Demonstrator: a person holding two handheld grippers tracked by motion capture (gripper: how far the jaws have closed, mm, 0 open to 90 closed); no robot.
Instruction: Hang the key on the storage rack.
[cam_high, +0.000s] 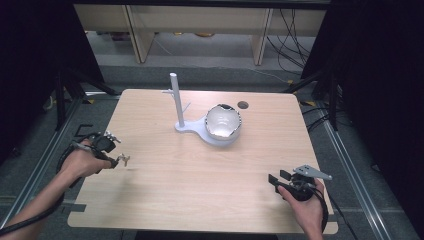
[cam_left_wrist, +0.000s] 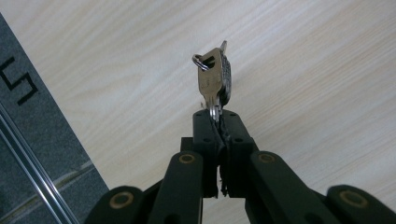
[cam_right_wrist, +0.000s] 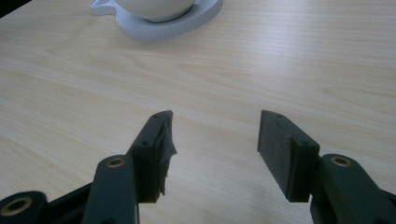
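My left gripper (cam_high: 116, 160) hovers over the table's left edge, shut on a bunch of keys (cam_left_wrist: 214, 81) on a ring; the keys (cam_high: 123, 159) stick out past the jaw tips. My left gripper (cam_left_wrist: 218, 122) pinches them by the blade. A white stand (cam_high: 176, 102) with a post and short pegs rises at the table's middle back, its base carrying a white bowl (cam_high: 223, 121). My right gripper (cam_high: 274, 180) rests low at the front right, open, with nothing between its fingers (cam_right_wrist: 156, 149). The bowl (cam_right_wrist: 154, 8) and the stand's base (cam_right_wrist: 168, 25) lie ahead of my right gripper (cam_right_wrist: 215, 135).
The wooden table (cam_high: 200, 175) has a dark round hole (cam_high: 243, 105) at the back right. Black tripod legs (cam_high: 65, 95) stand on the floor at left, and cables (cam_high: 295, 35) lie behind the table. Shelving legs (cam_high: 137, 35) stand farther back.
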